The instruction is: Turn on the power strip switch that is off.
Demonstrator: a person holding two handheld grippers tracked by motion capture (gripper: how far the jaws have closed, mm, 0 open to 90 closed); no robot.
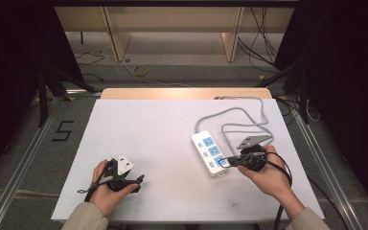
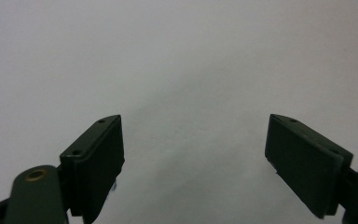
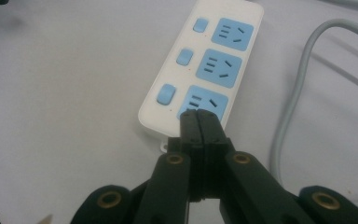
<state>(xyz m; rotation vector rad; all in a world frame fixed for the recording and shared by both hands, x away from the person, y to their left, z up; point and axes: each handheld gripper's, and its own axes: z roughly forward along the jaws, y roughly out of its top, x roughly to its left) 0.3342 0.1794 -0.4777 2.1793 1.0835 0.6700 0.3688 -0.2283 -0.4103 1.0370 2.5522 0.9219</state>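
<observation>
A white power strip (image 1: 209, 152) with three blue sockets and three blue switches lies on the white table (image 1: 163, 139), right of centre. Its grey cable (image 1: 239, 115) loops away toward the far edge. My right gripper (image 1: 224, 162) is shut with nothing between its jaws, tips over the strip's nearest socket (image 3: 203, 101). In the right gripper view the power strip (image 3: 205, 65) runs away from the closed right gripper (image 3: 199, 116). My left gripper (image 1: 139, 181) rests near the table's front left, open and empty. The left gripper (image 2: 193, 140) faces bare table surface.
A wooden strip (image 1: 187, 93) borders the table's far edge. Beyond it are the floor, cables (image 1: 139, 72) and wooden furniture legs (image 1: 115, 33). A floor marking "5" (image 1: 63, 130) lies to the left. Dark tripod legs (image 1: 48, 81) stand on both sides.
</observation>
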